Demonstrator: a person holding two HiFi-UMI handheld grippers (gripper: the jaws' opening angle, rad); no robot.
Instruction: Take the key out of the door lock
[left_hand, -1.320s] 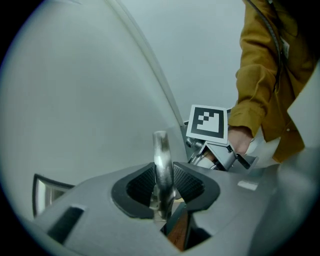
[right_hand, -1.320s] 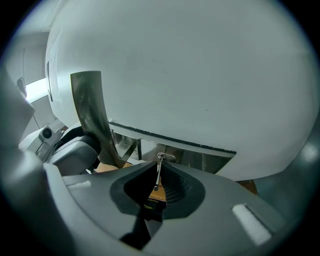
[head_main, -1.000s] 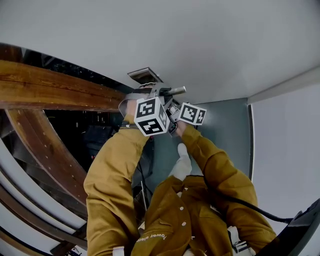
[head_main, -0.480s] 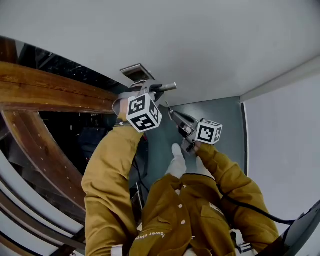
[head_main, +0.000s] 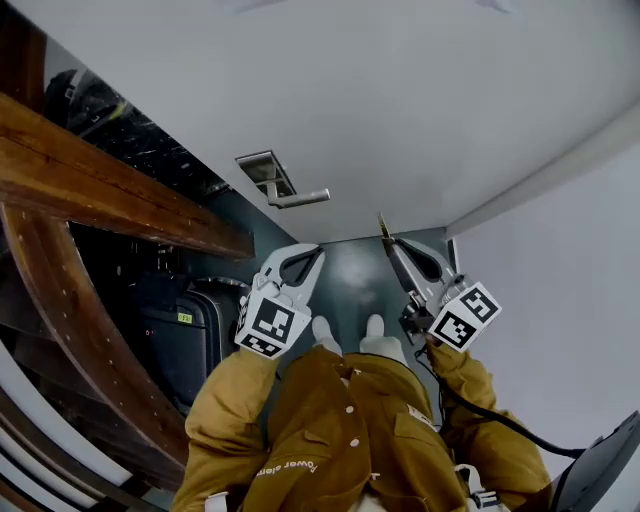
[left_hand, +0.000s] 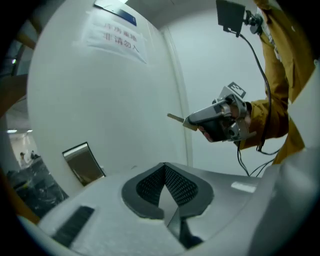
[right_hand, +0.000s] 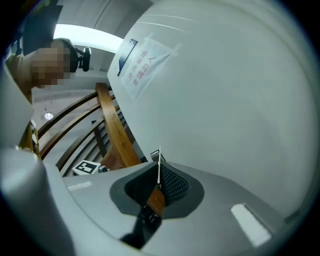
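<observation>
I'm pinching the thin metal key (right_hand: 156, 200), brown head maybe plastic, in the right gripper (right_hand: 159, 167), blade poking forward; left gripper (left_hand: 165, 172) clamped together, empty.

The person wears a mustard buttoned jacket (head_main: 340, 440). Beyond its cuffs, the grey left gripper (head_main: 317, 251) and right gripper (head_main: 386, 236) carry black-and-white marker cubes (head_main: 268, 325).

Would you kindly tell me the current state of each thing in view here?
right gripper: jaws shut on the key.
left gripper: jaws shut, empty.
key: held in the air, clear of the lock plate.
lock plate: no key sticking out.
door handle: level, untouched.
</observation>
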